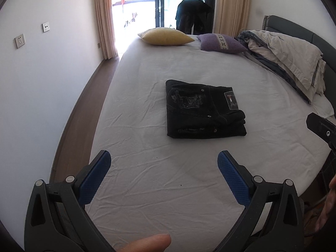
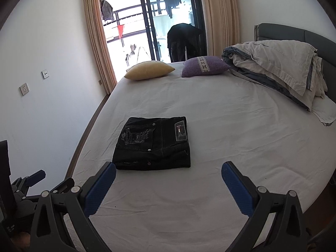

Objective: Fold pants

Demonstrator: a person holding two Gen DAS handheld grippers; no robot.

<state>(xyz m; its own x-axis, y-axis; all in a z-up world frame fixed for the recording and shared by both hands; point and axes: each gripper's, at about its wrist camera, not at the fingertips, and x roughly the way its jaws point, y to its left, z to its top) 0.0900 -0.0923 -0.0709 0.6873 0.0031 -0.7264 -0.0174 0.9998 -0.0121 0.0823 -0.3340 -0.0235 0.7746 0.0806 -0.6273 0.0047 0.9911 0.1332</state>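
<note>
Pants: the black pants [image 1: 204, 110] lay on the bed [image 1: 147, 189] as a compact, squared bundle, several layers thick, back pocket and label uppermost. They sat near the middle of the sheet, touched by neither tool.
Task stage: judged from the neat stack, the folding looked finished, or nearly so.
Left gripper: the left gripper [image 1: 163, 159] hung above the near part of the bed, jaws spread wide and empty. It was pulled back from the pants, probably to leave the stack undisturbed.
Right gripper: the right gripper [image 2: 168, 171] was likewise wide apart and holding nothing, level with the bundle's near edge but above it. Its left pad overlapped the pants' near left corner only in the view; contact could not be confirmed.
Edges: the stacked layers showed at the bundle's right side, slightly stepped, so that side would be the one to tidy if anything were.
Open room: bare sheet lay all around the pants, widest towards the near side and the right.
Obstacles: a yellow pillow [image 1: 166, 36] and a purple pillow [image 1: 222, 43] sat at the far edge, and a heaped duvet [image 1: 287, 56] by the headboard, all well apart from the pants.
Left limit: the wall [image 1: 42, 84] ran close along the bed's left side, leaving only a narrow strip of floor.
</note>
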